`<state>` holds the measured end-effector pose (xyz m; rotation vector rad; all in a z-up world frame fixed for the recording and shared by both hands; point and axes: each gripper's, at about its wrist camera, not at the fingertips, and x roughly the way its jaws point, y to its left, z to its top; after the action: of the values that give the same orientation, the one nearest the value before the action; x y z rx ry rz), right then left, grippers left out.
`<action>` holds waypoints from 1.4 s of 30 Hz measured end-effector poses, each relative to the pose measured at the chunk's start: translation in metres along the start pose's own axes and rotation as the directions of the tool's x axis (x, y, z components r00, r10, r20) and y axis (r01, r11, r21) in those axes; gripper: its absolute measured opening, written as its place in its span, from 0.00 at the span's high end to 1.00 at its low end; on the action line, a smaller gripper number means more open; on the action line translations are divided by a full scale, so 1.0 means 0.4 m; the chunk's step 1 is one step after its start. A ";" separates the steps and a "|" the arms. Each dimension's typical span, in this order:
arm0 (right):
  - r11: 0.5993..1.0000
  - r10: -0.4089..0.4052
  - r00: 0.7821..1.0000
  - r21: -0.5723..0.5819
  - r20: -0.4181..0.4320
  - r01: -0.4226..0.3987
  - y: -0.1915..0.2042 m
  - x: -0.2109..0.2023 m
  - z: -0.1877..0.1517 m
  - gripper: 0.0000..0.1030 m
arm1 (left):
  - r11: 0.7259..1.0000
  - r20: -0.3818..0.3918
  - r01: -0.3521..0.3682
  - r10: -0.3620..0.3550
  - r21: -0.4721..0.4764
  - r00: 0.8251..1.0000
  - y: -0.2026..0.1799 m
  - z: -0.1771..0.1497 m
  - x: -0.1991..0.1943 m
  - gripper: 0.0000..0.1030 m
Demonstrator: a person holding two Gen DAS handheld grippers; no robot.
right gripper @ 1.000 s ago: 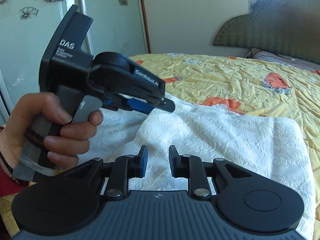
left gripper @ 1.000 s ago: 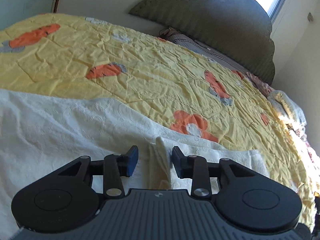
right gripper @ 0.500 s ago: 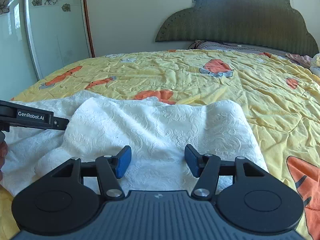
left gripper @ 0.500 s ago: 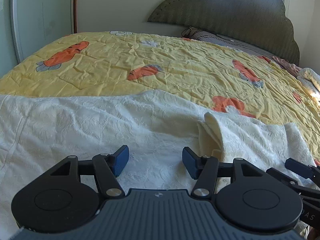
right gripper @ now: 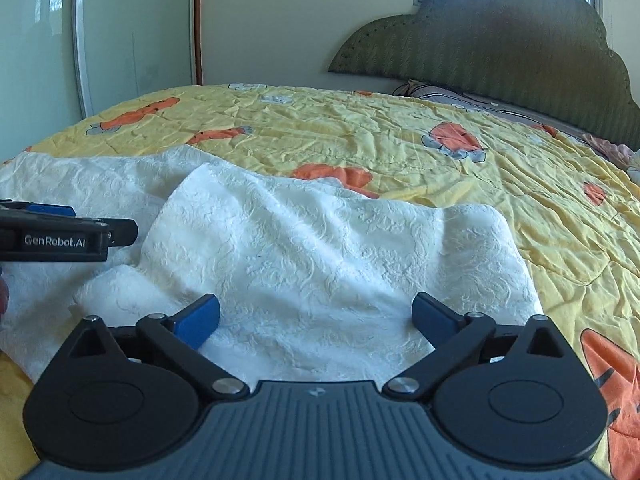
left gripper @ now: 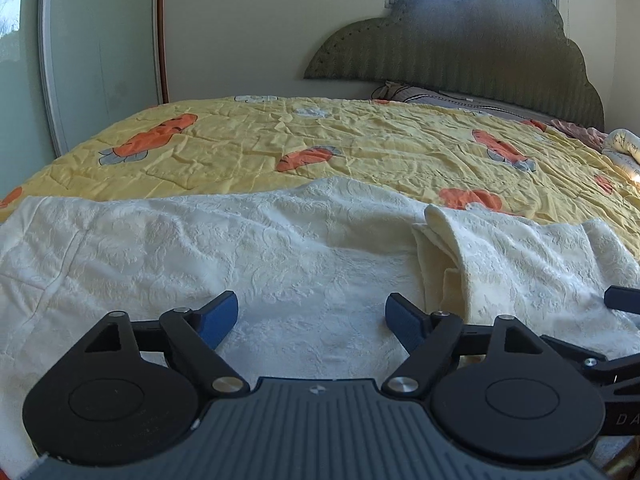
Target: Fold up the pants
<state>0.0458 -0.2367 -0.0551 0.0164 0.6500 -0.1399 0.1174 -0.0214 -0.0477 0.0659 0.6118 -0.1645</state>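
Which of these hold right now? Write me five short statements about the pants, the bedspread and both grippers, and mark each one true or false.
1. The left gripper is clamped on the white pants. False: its jaws are spread wide and hold nothing.
2. The right gripper is open, with the pants' cloth lying between its fingers. True.
3. The pants lie on a yellow bedspread printed with orange carrots. True.
4. The pants lie perfectly flat in one layer. False: a flap is turned over at their right side, forming a raised fold.
5. The pants are black. False: they are white with an embossed pattern.
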 end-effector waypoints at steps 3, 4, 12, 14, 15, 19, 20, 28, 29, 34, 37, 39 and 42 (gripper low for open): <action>1.000 0.014 1.000 0.017 -0.005 -0.014 -0.008 0.002 -0.001 0.00 | 1.000 -0.011 0.022 -0.022 0.009 1.000 -0.003 0.003 0.004 0.05; 0.999 0.021 1.000 0.026 -0.007 -0.021 -0.011 0.003 -0.001 0.00 | 1.000 -0.015 0.026 -0.026 0.010 1.000 -0.002 0.002 0.006 0.04; 0.999 0.032 0.999 0.039 -0.006 -0.032 -0.016 0.003 0.000 0.00 | 0.999 -0.012 0.040 -0.040 -0.002 0.999 0.003 0.000 0.007 0.04; 0.998 0.035 0.999 0.043 -0.006 -0.035 -0.018 0.003 0.000 0.00 | 0.999 -0.013 0.039 -0.039 -0.001 0.999 0.003 0.000 0.008 0.04; 0.999 0.035 0.999 0.042 -0.007 -0.035 -0.018 0.003 0.001 0.00 | 0.999 -0.013 0.039 -0.039 -0.002 0.999 0.003 0.000 0.008 0.04; 0.999 0.035 0.999 0.042 -0.007 -0.034 -0.018 0.004 0.001 0.00 | 0.999 -0.013 0.038 -0.038 -0.001 0.999 0.002 0.001 0.008 0.04; 0.998 0.035 0.999 0.043 -0.007 -0.034 -0.016 0.005 0.002 0.00 | 0.999 -0.013 0.037 -0.037 -0.001 0.999 0.002 0.001 0.008 0.04; 0.999 0.023 1.000 0.038 -0.006 -0.023 -0.012 0.003 0.002 0.00 | 0.999 -0.015 0.034 -0.034 0.005 0.999 0.000 -0.001 0.008 0.03; 0.999 0.024 1.000 0.038 -0.006 -0.024 -0.013 0.004 0.002 0.00 | 0.999 -0.014 0.034 -0.034 0.005 0.999 0.000 0.000 0.008 0.03; 0.999 0.029 1.000 0.044 -0.005 -0.029 -0.016 0.002 0.001 0.00 | 0.999 -0.014 0.036 -0.036 0.002 0.999 0.000 0.000 0.009 0.03; 0.999 0.017 1.000 0.030 -0.009 -0.017 -0.010 0.001 0.001 0.00 | 0.999 -0.014 0.036 -0.036 0.003 0.999 -0.001 0.000 0.009 0.03; 0.999 0.017 1.000 0.029 -0.010 -0.017 -0.009 0.002 0.001 0.00 | 0.999 -0.014 0.037 -0.037 0.002 0.999 -0.001 0.001 0.009 0.03; 0.999 0.023 1.000 0.038 -0.011 -0.023 -0.011 0.004 0.002 0.00 | 0.999 -0.014 0.036 -0.036 0.003 0.999 -0.001 0.000 0.009 0.03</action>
<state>0.0469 -0.2415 -0.0552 0.0609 0.6582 -0.1298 0.1203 -0.0222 -0.0497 0.0595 0.6269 -0.2004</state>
